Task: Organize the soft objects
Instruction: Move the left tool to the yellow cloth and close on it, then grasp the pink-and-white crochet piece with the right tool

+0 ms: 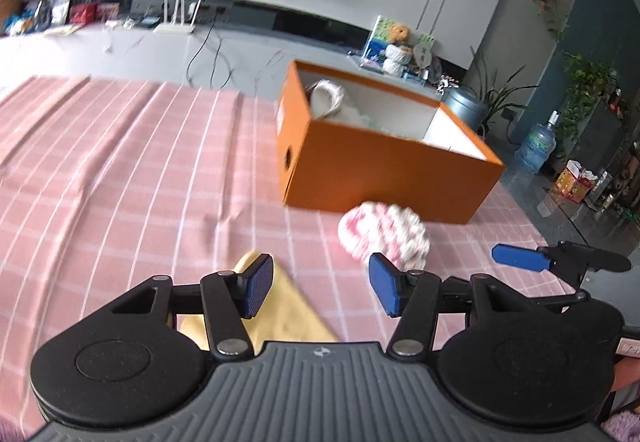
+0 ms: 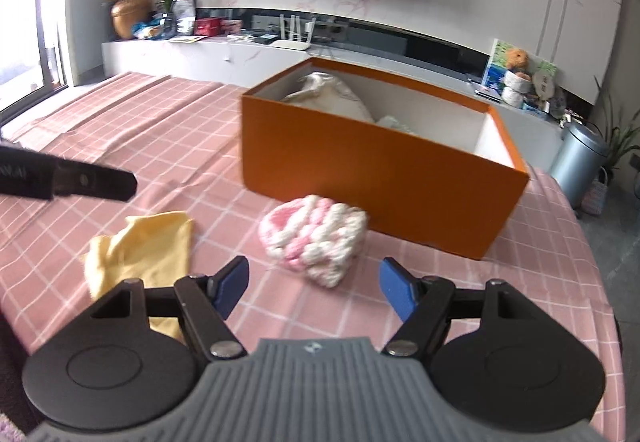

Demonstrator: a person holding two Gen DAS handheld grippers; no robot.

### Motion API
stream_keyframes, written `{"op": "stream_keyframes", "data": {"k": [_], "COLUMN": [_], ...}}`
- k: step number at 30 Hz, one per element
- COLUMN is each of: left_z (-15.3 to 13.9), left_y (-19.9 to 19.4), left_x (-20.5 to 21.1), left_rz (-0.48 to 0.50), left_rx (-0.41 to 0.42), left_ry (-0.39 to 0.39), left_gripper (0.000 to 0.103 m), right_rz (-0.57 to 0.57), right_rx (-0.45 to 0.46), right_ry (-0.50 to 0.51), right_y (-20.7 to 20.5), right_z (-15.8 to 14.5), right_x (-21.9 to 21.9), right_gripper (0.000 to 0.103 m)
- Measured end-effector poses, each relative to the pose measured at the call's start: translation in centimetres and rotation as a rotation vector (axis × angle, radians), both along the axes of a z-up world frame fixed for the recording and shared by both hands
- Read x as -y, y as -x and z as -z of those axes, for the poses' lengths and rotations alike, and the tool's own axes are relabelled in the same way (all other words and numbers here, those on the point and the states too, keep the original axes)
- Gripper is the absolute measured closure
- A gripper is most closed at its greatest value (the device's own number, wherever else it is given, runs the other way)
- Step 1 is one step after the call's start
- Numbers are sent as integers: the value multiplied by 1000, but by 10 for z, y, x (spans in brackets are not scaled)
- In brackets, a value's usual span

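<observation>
A pink-and-white knitted ball [image 1: 384,234] [image 2: 314,238] lies on the pink checked tablecloth just in front of an open orange box [image 1: 384,169] [image 2: 372,177]. White soft items [image 1: 328,99] [image 2: 328,93] rest inside the box. A yellow cloth [image 1: 280,306] [image 2: 148,254] lies flat to the left of the ball. My left gripper [image 1: 320,292] hovers open over the yellow cloth's right edge, empty. My right gripper [image 2: 314,290] is open and empty, just short of the knitted ball. One blue finger of the right gripper [image 1: 520,258] shows in the left wrist view.
The tablecloth [image 1: 120,181] [image 2: 180,129] has folds on its left side. Beyond the table runs a white TV bench [image 2: 200,53] with a router, boxes and plants. A grey bin [image 2: 580,165] and a water bottle [image 1: 538,145] stand on the floor to the right.
</observation>
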State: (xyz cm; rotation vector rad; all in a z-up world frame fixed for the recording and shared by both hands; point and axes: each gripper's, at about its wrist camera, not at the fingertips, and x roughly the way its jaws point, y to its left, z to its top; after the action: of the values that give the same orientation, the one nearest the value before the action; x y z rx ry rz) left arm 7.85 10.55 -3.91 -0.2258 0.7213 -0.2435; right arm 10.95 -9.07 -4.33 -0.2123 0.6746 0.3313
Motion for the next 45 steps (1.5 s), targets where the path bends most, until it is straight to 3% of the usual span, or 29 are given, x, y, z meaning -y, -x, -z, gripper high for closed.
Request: {"op": "stream_keyframes", "data": {"k": [8, 15, 24, 26, 28, 29, 30, 33, 36, 42, 45], "left_z": [30, 48, 75, 75, 75, 74, 75, 76, 76, 46, 23], "left_y": [19, 6, -14, -14, -14, -14, -14, -14, -16, -16, -17], "left_x": [-8, -8, 3, 5, 11, 15, 17, 28, 29, 32, 36], "left_rz": [34, -80, -49, -30, -14, 3, 23, 53, 54, 33, 19], "left_rx": [-89, -126, -117, -99, -90, -83, -84, -61, -55, 56, 139], "left_ry": [-15, -132, -188, -176, -188, -204, -207, -257, -252, -189, -192], "left_gripper": [39, 31, 26, 33, 52, 57, 72, 79, 103, 103, 103], "right_rz": [-49, -44, -27, -23, -20, -18, -16, -14, -15, 17, 33], "right_rx": [-68, -91, -137, -144, -150, -154, -158, -166, -167, -153, -139], "right_ry": [12, 15, 10, 9, 9, 8, 7, 7, 5, -25, -41], "right_y": [1, -8, -20, -23, -25, -27, -28, -31, -32, -35, -40], "right_z": [12, 17, 30, 32, 34, 36, 37, 41, 42, 38, 33], "right_x": [-13, -15, -13, -12, -12, -12, -12, -12, -12, -3, 1], "right_gripper": [52, 50, 47, 46, 46, 46, 46, 46, 46, 46, 46]}}
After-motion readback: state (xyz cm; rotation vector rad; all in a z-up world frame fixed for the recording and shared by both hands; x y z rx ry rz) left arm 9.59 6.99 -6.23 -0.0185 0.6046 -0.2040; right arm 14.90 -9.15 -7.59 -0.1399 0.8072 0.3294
